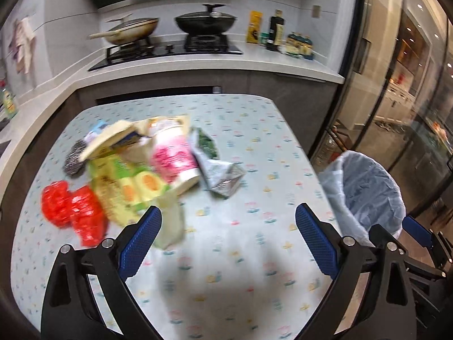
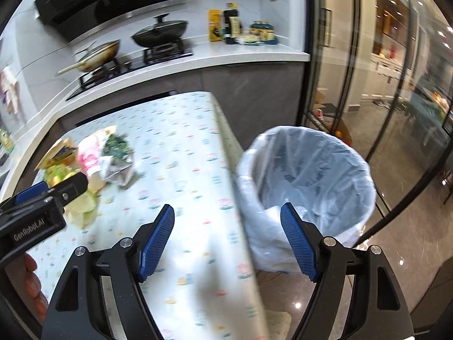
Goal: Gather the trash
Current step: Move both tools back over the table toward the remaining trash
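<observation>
Beyond the left tool (open, empty) lies the trash pile; right tool gapes beside the bin.

1. Left gripper: black angular frame with triangular cut-outs.
2. Its fingers carry blue pads with a fine dimpled texture.
3. Silver round screws sit at the finger pivots.
4. Right gripper: same black frame, blue pads, silver screws.
5. Left gripper's black housing bears white lettering "GenRobot.AI".
</observation>
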Demonstrator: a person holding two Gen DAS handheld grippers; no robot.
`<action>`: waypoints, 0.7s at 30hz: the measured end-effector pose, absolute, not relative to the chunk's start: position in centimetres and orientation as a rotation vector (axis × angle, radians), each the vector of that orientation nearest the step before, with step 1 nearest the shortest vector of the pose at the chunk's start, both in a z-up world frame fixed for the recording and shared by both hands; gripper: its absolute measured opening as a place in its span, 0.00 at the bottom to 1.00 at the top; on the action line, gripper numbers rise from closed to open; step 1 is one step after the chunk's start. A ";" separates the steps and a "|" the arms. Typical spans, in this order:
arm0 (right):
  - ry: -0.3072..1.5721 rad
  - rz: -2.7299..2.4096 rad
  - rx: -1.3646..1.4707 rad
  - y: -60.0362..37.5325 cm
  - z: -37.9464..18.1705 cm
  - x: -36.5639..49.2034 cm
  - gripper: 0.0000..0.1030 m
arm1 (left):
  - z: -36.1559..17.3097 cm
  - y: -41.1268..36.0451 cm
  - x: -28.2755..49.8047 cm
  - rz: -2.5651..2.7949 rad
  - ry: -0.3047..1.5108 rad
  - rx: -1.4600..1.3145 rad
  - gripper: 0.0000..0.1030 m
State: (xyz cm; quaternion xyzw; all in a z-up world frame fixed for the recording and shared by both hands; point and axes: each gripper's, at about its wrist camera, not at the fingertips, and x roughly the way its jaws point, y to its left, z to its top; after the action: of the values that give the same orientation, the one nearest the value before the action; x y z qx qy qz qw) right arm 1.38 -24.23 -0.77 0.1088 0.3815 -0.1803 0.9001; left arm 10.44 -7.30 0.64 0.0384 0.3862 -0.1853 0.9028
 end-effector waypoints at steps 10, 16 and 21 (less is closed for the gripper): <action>0.801 -0.226 0.161 -17.5 -0.4 3.2 0.72 | 0.7 2.6 10.9 -0.183 0.814 -0.028 0.89; 0.814 -0.138 0.148 -14.2 -0.8 4.8 0.72 | -0.3 7.4 11.5 -0.076 0.837 -0.093 0.89; 0.831 -0.077 0.141 -11.9 -1.5 6.8 0.72 | -1.2 9.7 12.3 -0.022 0.856 -0.119 0.88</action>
State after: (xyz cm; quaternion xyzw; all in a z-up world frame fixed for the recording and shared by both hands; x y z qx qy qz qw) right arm 6.81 -11.88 -1.53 0.0684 0.4033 -0.0373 0.9117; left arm 12.33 9.69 -1.25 -0.0575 0.4146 -0.0106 0.9081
